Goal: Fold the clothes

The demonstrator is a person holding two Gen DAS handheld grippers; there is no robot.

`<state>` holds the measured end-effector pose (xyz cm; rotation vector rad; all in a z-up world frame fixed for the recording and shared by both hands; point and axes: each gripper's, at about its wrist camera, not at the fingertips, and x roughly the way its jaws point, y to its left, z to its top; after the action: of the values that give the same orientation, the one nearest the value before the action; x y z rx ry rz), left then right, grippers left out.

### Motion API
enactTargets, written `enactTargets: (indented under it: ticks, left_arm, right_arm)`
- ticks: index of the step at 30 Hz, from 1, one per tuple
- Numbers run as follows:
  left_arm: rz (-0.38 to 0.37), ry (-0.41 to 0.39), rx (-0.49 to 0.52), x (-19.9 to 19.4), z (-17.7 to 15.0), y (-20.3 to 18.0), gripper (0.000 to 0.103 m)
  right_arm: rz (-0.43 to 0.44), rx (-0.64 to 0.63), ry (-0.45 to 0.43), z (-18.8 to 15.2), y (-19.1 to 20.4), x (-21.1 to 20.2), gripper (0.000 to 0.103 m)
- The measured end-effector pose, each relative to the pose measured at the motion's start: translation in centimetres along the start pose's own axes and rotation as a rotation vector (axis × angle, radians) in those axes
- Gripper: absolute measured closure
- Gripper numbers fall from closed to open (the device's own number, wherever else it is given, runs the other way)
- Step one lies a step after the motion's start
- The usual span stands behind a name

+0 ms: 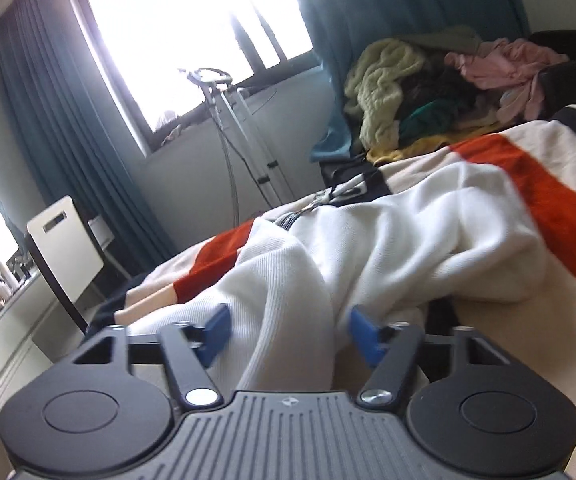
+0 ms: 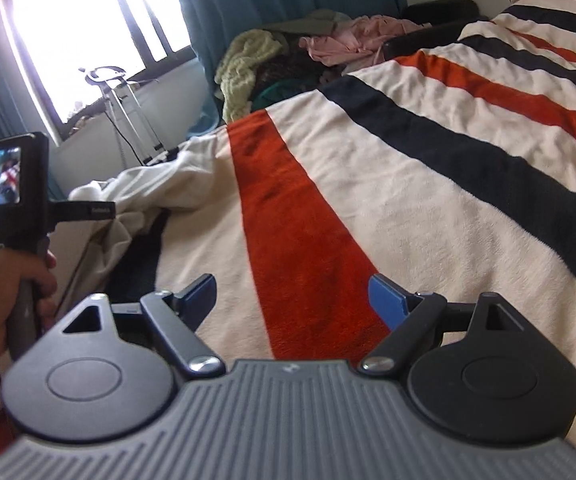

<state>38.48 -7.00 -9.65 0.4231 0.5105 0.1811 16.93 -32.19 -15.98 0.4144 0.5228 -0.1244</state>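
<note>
My left hand-held gripper [image 1: 283, 336] has its jaws spread apart, with a fold of the white garment [image 1: 388, 248] running up between the blue pads [image 1: 215, 334]; pads not pressed on the cloth, so nothing gripped. The white garment lies crumpled on the striped blanket [image 1: 548, 184] covering the bed, near its edge. My right hand-held gripper [image 2: 292, 300] is wide open too, hovering over the red stripe [image 2: 288, 220] of the blanket, holding nothing. From the right wrist view I see the garment [image 2: 147, 184] bunched at the left, beside the person's hand [image 2: 3, 292] gripping the other handle. A pile of clothes [image 2: 288, 64] sits past the bed, under the teal curtain [image 2: 267, 0] by the window [image 1: 183, 32].
</note>
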Motion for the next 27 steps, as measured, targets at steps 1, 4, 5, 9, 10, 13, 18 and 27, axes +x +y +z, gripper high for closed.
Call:
enactTargets:
  ticks: [1, 4, 5, 9, 10, 13, 18, 27]
  left_arm:
    - [-0.002, -0.004, -0.015, 0.3, 0.1, 0.2, 0.069]
    - [-0.043, -0.018, -0.08, -0.3, 0.4, 1.3, 0.088]
    - [-0.065, -0.023, -0.106, -0.9, 0.6, 1.8, 0.095]
    - [-0.153, -0.138, -0.063, -7.1, 0.5, 2.4, 0.099]
    - [-0.187, -0.164, -0.057, -9.1, 0.2, 2.6, 0.1]
    - [-0.29, -0.241, -0.04, -15.1, -0.9, 3.0, 0.1]
    - [-0.425, -0.286, -0.082, -23.7, -5.0, 4.7, 0.1]
    - [-0.511, -0.052, -0.221, -26.3, -15.6, 6.5, 0.1]
  right_arm:
    - [-0.005, -0.015, -0.01, -0.1, 0.2, 0.2, 0.018]
    - [0.002, -0.079, -0.044, -0.3, 1.0, 0.6, 0.018]
    - [0.004, -0.09, -0.05, -0.4, 1.2, 0.7, 0.018]
    - [0.01, -0.088, -0.05, -0.3, 1.1, 0.6, 0.018]
    - [0.012, -0.088, -0.05, -0.3, 1.1, 0.6, 0.018]
    - [0.023, -0.077, -0.051, -0.1, 0.9, 0.4, 0.018]
    - [0.068, -0.033, -0.062, 0.5, 0.4, -1.0, 0.018]
    - [0.134, 0.162, -0.065, 1.8, -2.6, -3.6, 0.018]
